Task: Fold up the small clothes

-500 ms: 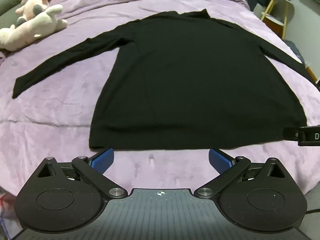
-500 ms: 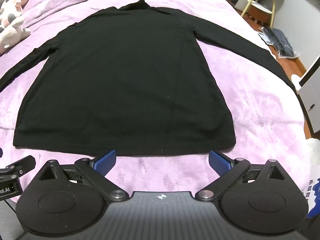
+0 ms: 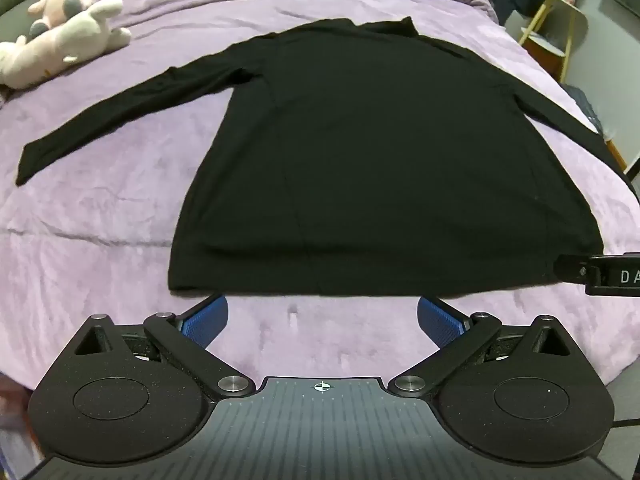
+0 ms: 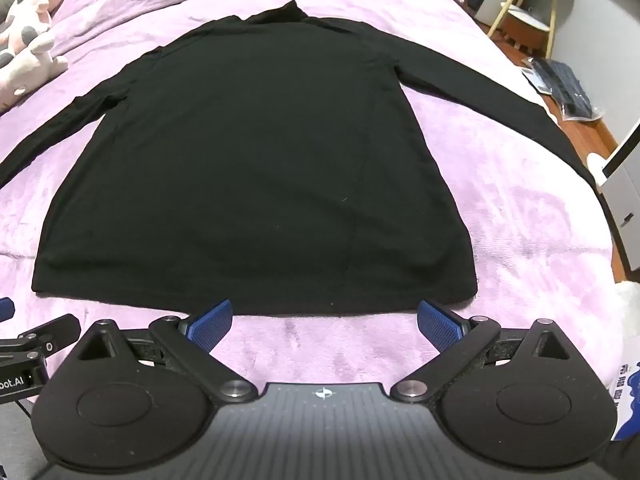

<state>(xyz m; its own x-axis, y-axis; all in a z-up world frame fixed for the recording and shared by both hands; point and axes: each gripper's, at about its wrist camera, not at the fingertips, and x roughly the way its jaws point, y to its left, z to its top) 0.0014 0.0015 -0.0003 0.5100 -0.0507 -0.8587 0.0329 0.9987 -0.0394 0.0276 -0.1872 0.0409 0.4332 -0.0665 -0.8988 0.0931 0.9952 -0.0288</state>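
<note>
Lettering "DA" marks the right gripper (image 3: 600,276) beside the black shirt (image 3: 380,160).

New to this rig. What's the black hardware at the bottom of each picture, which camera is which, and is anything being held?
No robot arm here: a person holds a two-finger gripper in each hand, each with a fisheye camera looking along its fingers. One picture is from the left gripper, the other from the right gripper; the blue parts are finger pads. Both are open and hold nothing. A black long-sleeved top lies spread flat on a purple blanket, with plush toys near its far left corner. Each gripper hangs just short of the hem.
</note>
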